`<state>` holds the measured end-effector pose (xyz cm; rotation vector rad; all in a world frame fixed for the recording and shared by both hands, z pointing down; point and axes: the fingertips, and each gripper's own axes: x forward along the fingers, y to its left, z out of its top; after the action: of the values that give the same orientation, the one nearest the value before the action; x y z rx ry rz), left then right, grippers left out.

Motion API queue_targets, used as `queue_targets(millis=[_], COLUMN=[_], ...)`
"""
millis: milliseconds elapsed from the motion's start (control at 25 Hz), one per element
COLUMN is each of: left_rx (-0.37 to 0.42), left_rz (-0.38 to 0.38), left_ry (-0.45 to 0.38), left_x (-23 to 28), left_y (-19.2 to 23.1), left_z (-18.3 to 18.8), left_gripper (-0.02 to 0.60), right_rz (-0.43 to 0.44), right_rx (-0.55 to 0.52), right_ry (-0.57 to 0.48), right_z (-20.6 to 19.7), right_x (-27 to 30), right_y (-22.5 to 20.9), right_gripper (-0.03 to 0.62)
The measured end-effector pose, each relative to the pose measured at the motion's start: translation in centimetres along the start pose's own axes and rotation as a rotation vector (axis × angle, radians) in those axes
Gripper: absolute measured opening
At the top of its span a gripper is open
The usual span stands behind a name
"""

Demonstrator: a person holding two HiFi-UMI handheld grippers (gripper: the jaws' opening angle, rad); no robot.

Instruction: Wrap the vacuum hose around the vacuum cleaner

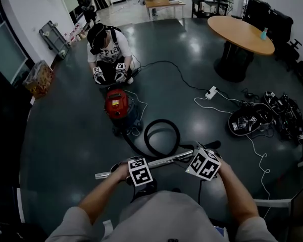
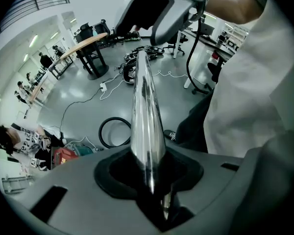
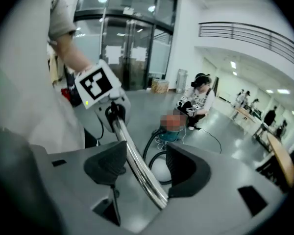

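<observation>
Clamping glossy chrome tube (image 1: pixel 161 160), black hose (image 1: pixel 161 121) looped

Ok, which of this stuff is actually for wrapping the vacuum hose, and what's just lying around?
For the job: vacuum cleaner, black hose, metal wand.
Lying about: round table, power strip, black bags, patterned box.

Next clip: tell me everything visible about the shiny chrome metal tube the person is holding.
The shiny chrome metal tube is a long, smooth, mirror-bright round pipe, held off the grey floor and nearly level. The left gripper is clamped on it, fingers pressed to its sides. It also runs between the open fingers of the right gripper, which do not squeeze it. Its right end turns black; whether that joins the black hose loop is unclear.
</observation>
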<state>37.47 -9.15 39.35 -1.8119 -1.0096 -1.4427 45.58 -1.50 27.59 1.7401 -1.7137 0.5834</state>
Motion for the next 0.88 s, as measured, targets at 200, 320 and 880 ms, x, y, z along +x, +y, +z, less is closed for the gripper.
queue_targets(millis=[200, 320, 880], left_rx=[-0.036, -0.053, -0.189], left_rz=[-0.007, -0.015, -0.023], left_ry=[-0.043, -0.068, -0.184], left_x=[-0.1, 0.4, 1.0], left_y=[2.0, 3.4, 10.4], left_z=[-1.5, -2.2, -5.2], left_gripper=[0.143, 0.143, 0.144], right_rz=[-0.155, -0.162, -0.051], right_rx=[0.294, 0.412, 1.051], right_ry=[-0.168, -0.208, -0.329], right_z=[1.8, 1.3, 2.1], right_x=[-3.0, -2.7, 9.0], right_y=[-2.7, -2.5, -3.2], right_gripper=[0.234, 0.233, 0.212])
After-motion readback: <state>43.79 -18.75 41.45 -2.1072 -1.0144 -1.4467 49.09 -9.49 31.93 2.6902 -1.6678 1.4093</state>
